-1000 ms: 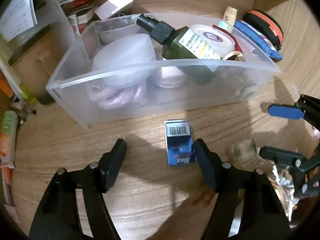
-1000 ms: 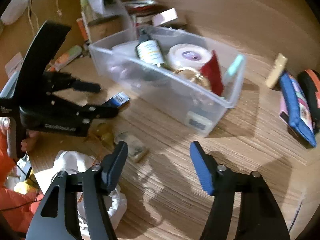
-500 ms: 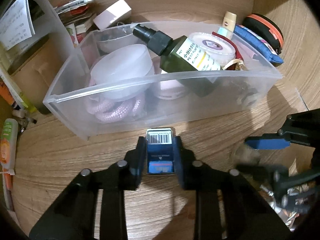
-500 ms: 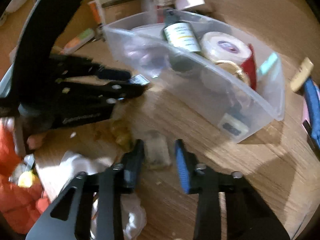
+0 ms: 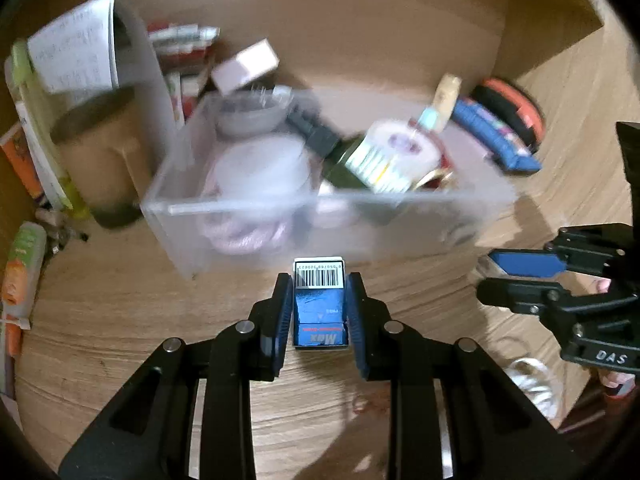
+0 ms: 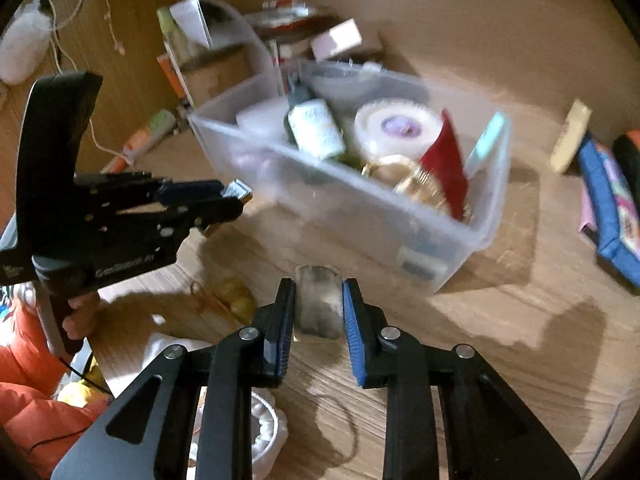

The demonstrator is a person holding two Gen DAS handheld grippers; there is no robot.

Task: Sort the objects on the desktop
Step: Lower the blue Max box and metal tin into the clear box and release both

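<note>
Gripping a blue box between its pads, my left gripper held it above the wooden desk, just before the clear bin. My right gripper was closed on a small grey packet, near the bin's corner.

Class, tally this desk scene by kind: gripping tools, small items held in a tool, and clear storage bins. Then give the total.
Tools: 2 (left tool, right tool)
Held items: 2 (blue box, greyish packet)
Clear bins: 1 (clear bin)
Total: 5
</note>
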